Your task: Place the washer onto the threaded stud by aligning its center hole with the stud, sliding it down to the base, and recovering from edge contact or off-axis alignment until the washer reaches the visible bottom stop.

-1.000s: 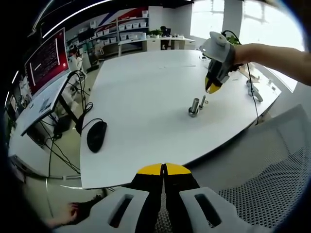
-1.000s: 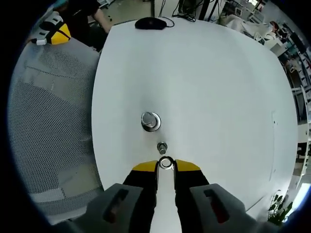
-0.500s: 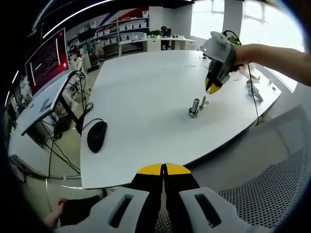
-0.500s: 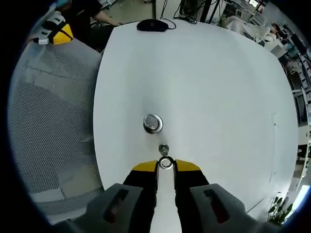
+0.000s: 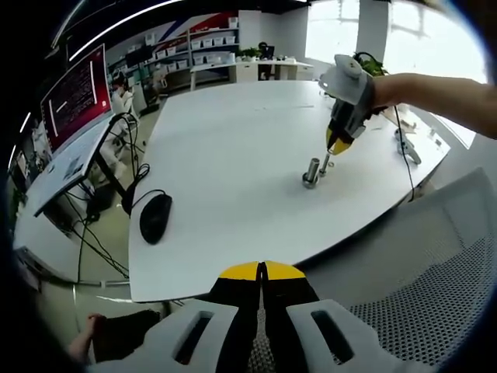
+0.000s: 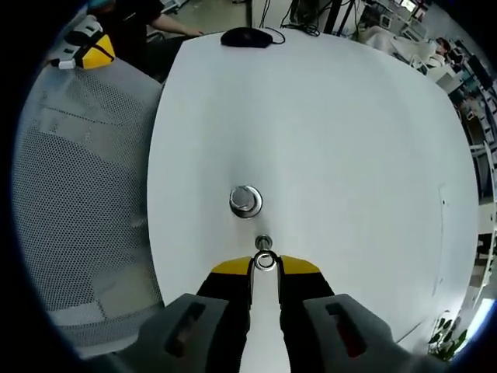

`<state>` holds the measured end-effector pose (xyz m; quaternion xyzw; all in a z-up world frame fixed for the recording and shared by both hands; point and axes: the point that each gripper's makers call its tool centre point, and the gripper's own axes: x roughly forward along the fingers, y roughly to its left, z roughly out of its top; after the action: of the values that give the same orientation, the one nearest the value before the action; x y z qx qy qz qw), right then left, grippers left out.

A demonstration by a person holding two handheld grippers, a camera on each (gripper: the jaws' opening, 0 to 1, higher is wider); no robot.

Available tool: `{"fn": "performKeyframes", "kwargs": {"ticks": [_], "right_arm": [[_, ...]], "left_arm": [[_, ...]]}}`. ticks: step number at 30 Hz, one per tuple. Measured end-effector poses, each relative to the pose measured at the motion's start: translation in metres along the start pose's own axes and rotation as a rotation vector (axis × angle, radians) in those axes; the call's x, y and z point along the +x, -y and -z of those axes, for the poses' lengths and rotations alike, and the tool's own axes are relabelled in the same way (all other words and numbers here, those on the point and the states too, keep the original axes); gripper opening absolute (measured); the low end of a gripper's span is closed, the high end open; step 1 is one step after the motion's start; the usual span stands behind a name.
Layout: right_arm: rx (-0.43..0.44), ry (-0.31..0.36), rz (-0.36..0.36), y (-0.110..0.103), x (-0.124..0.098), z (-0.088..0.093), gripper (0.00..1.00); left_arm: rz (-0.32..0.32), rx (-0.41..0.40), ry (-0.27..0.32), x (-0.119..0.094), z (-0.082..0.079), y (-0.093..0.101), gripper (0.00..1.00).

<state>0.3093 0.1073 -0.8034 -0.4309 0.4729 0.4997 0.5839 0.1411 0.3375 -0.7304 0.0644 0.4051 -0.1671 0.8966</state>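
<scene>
In the right gripper view my right gripper [image 6: 265, 266] is shut on a small steel washer [image 6: 265, 261], held flat at its yellow tips. The threaded stud [image 6: 263, 243] stands on the white table [image 6: 349, 140] just beyond the washer, its top almost touching the washer's rim. The left gripper view shows the right gripper [image 5: 339, 144] tilted down just above the stud [image 5: 323, 165]. My left gripper [image 5: 262, 272] hangs shut and empty off the table's near edge, over a chair.
A short steel cylinder [image 6: 245, 200] stands on the table beside the stud [image 5: 311, 172]. A black mouse [image 5: 154, 217] lies near the table's left edge. A grey mesh chair [image 6: 78, 194] sits by the table, and a monitor [image 5: 74, 97] stands on a desk at the left.
My right gripper has come down and forward with the washer, so the stud now sits right at the washer's edge. The left gripper has stayed still.
</scene>
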Motion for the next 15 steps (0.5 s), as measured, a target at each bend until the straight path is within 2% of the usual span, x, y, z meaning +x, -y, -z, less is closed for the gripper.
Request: {"fn": "performKeyframes", "kwargs": {"ticks": [15], "right_arm": [[-0.005,-0.022,-0.009,0.001,0.018,0.0,0.14]], "left_arm": [[0.002,0.001,-0.007,0.0,0.001,0.0,0.0]]}}
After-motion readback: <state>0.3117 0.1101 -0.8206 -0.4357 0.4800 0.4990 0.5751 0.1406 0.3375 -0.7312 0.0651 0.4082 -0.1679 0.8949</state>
